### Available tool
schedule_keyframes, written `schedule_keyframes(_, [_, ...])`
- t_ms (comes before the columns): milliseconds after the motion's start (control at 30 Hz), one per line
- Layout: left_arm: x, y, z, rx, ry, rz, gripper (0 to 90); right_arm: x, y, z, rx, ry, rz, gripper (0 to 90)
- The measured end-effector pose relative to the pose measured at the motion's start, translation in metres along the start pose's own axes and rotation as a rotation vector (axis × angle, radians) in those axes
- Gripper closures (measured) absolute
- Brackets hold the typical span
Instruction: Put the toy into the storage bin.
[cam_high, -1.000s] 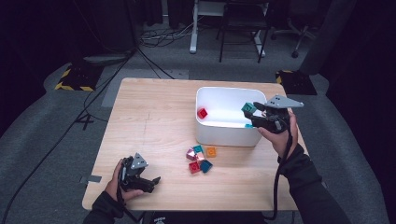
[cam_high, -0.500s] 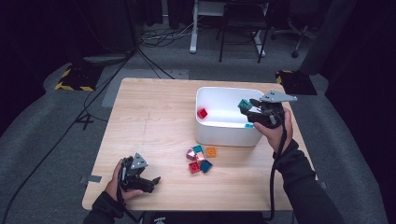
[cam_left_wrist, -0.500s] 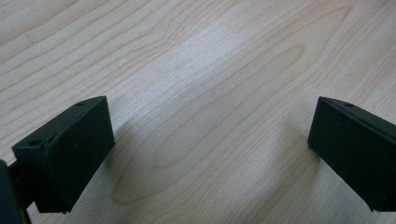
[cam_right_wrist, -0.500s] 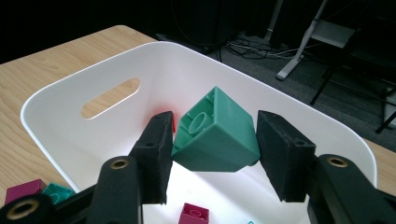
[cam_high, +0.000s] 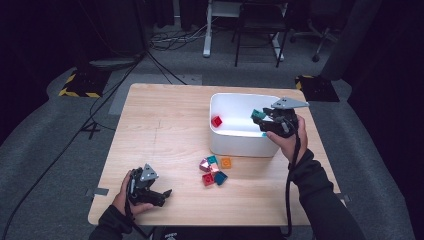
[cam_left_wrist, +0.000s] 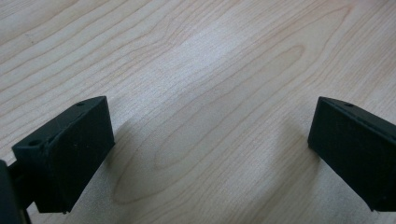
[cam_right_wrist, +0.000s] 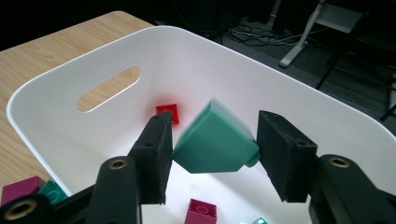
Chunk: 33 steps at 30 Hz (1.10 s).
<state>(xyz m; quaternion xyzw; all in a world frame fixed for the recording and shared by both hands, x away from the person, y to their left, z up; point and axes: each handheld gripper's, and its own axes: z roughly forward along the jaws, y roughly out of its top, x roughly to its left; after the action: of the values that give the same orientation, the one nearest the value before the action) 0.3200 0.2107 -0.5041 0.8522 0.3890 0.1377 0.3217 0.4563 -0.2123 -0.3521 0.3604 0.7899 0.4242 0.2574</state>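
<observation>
The right gripper (cam_high: 263, 120) hung over the white bin (cam_high: 235, 142), at about 2 o'clock on the table (cam_high: 165, 125), with a teal block (cam_right_wrist: 215, 142) between its jaws. In the right gripper view the block sat tilted and slightly blurred; the jaws had just been opening, and a sliver of gap showed at one pad, so the pinch appeared loosened, though whether the block was fully free could not be told. Below it, inside the bin, lay a red block (cam_right_wrist: 169, 113) near the far wall and a magenta block (cam_right_wrist: 201, 212) close under the jaws.

The left gripper (cam_high: 162, 192) rested on the tabletop at about 7 o'clock, jaws spread wide with bare wood between them, as the left gripper view showed.

A loose cluster of blocks (cam_high: 214, 170) lay on the table just in front of the bin, near 5 o'clock: magenta, teal, red, blue and one orange.
</observation>
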Motion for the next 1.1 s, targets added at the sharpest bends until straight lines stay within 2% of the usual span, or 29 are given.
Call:
schedule_keyframes(167, [0.0,0.0,0.0,0.001,-0.002,-0.002,0.5,0.003,-0.001,0.002,0.001,0.012,-0.012,42.4])
schedule_keyframes(333, [0.0,0.0,0.0,0.001,0.003,-0.002,0.5,0.003,-0.003,-0.003,-0.021,0.028,-0.004,43.1])
schedule_keyframes(700, [0.0,0.0,0.0,-0.001,0.004,0.0,0.5,0.011,-0.002,-0.035,-0.069,0.072,-0.058,44.5])
schedule_keyframes(833, [0.0,0.0,0.0,0.002,0.0,-0.003,0.5,0.016,-0.01,-0.049,-0.089,0.097,-0.08,44.5])
schedule_keyframes(1100, [0.0,0.0,0.0,0.0,0.001,-0.002,0.5,0.03,-0.029,-0.064,-0.115,0.138,-0.106,44.3])
